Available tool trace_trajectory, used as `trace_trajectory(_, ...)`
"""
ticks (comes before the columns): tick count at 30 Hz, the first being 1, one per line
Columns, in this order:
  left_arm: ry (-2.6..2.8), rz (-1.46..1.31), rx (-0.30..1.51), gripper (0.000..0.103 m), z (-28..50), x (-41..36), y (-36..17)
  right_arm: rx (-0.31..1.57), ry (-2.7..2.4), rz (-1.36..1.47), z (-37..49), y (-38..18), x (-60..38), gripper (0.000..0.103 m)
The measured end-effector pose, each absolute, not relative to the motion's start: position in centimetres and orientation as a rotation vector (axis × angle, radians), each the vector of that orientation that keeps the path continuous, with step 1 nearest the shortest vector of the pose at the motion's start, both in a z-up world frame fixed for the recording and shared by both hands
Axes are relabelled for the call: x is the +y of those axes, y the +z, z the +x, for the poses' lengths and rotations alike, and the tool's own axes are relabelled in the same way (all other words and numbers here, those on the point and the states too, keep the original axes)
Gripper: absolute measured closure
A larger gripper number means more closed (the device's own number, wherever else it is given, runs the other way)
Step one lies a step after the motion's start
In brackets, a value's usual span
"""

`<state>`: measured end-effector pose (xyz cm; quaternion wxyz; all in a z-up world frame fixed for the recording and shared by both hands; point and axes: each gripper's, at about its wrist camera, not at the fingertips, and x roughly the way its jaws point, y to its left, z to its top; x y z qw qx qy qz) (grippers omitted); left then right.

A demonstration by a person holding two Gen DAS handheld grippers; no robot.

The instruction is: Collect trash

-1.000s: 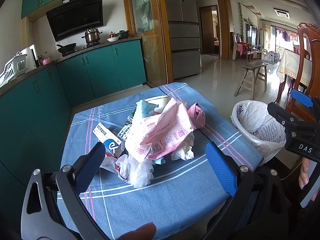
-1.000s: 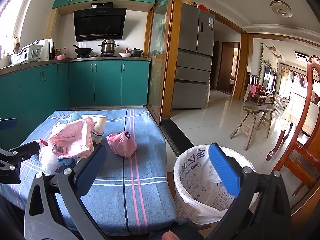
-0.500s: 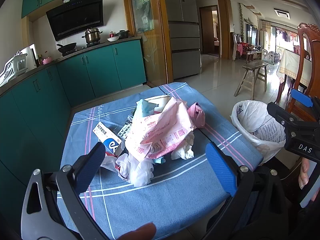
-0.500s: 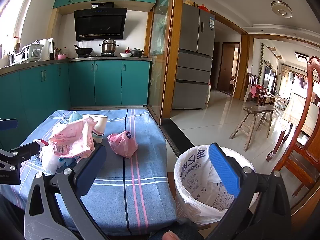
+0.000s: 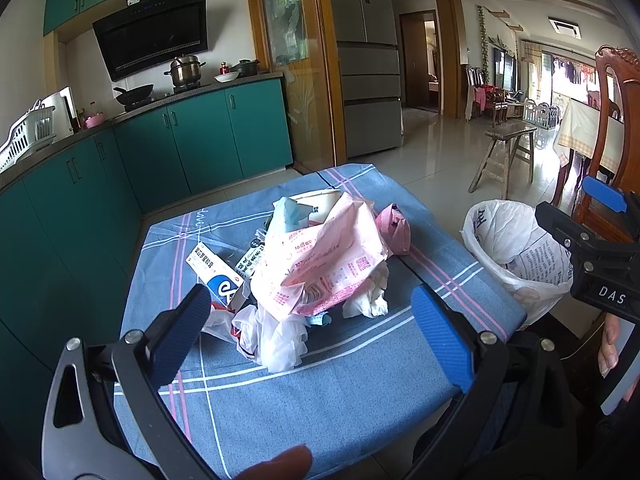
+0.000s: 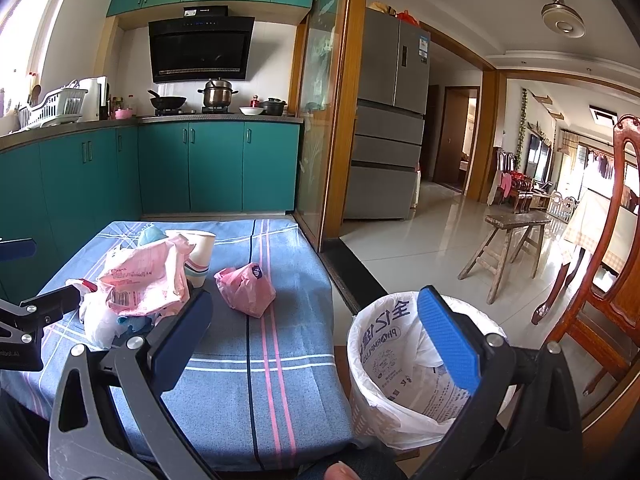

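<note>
A heap of trash lies on the blue-clothed table [image 5: 360, 392]: a large pink printed wrapper [image 5: 324, 256], white crumpled plastic [image 5: 280, 340], a white tissue [image 5: 370, 296], a small blue-and-white box [image 5: 214, 276], a paper cup [image 6: 200, 252] and a separate pink wad [image 6: 246, 290]. A bin lined with a white bag [image 6: 404, 368] stands at the table's right edge. My left gripper [image 5: 310, 336] is open and empty, just before the heap. My right gripper [image 6: 316, 336] is open and empty, over the table's right edge and the bin.
Teal kitchen cabinets [image 5: 180, 148] run along the left and back. A wooden chair [image 6: 600, 280] stands at the right, a low wooden stool [image 6: 508, 248] on the tiled floor beyond the bin. A grey fridge [image 6: 388, 140] stands behind.
</note>
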<state>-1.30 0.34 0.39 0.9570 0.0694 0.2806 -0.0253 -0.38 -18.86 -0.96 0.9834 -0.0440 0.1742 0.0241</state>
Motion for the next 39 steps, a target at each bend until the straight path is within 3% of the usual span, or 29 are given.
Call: trace_trajectory(39, -0.055, 0.145, 0.578, 0.003, -1.46, -0.02, 0.23, 0.348, 0.067, -0.103, -0.27, -0.96, -18.36, 0.003)
